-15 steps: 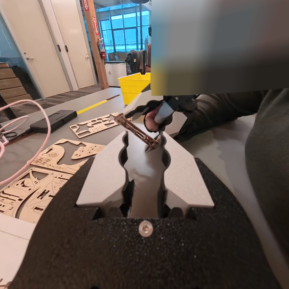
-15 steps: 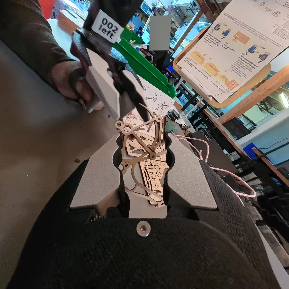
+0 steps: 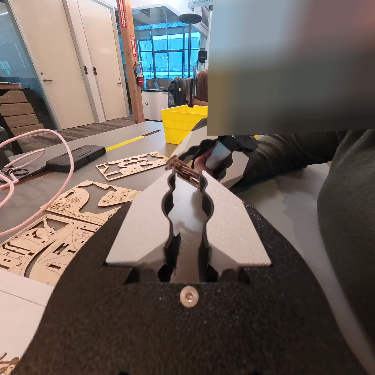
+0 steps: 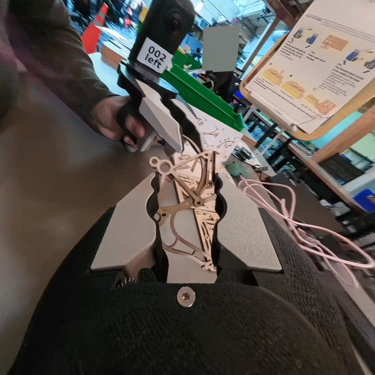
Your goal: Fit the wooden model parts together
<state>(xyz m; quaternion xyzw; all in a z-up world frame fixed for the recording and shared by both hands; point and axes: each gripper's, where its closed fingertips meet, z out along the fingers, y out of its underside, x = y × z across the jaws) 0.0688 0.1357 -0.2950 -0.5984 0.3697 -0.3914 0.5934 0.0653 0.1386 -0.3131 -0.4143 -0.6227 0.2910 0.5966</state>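
On the left wrist view, left tool (image 3: 187,178) now closes in around the wooden frame (image 3: 183,174), jaws apart, empty. Right wrist view: right tool (image 4: 185,178) clamps that frame (image 4: 185,199) above the table (image 4: 50,182); mating looks imminent.

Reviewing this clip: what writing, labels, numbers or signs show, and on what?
I won't quote the writing itself. These things bear it:
White label on the black camera housing: large, legible print.
Instruction sheet: blurred.
Red signs on the wooden post: too small to read.
Plywood part sheets: tiny engraved marks, unreadable.
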